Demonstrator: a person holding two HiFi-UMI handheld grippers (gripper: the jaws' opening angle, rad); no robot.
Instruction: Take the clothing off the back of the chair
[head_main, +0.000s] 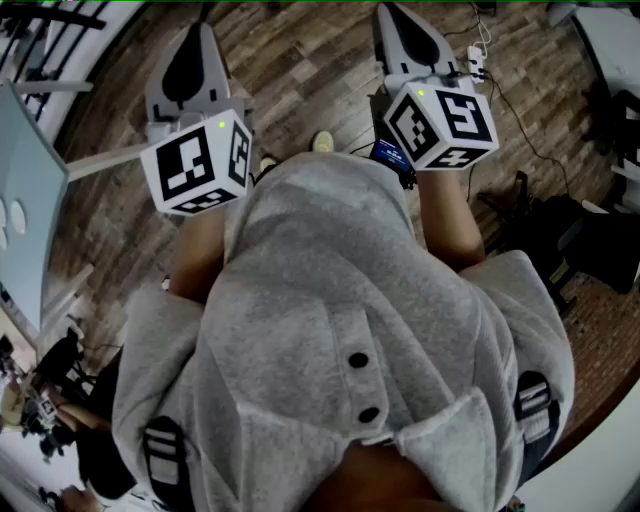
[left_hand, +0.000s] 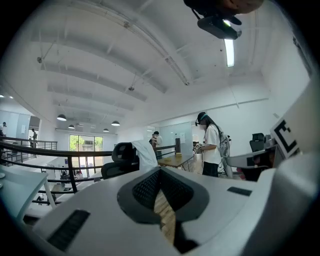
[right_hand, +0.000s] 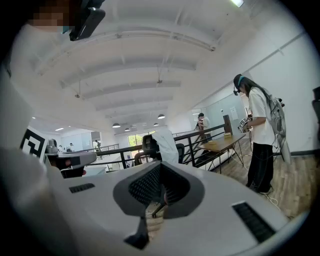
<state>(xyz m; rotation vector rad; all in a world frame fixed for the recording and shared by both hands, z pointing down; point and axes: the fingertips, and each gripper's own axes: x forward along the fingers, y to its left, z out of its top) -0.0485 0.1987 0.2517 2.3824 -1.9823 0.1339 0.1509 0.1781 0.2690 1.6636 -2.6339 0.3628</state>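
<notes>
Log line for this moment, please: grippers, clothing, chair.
phase: before pickup | left gripper: shut, empty | right gripper: shut, empty | white clothing: draped over chair back, well ahead of both grippers, untouched

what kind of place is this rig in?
Probably an open-plan office or lab: office chair draped with a white garment, wooden desk, black railing, long ceiling lights.

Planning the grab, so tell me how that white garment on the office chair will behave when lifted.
Probably floppy: the white garment hangs limp over the chair back. Likely light, since it looks like thin cloth. It may snag, because it drapes over the top.
</notes>
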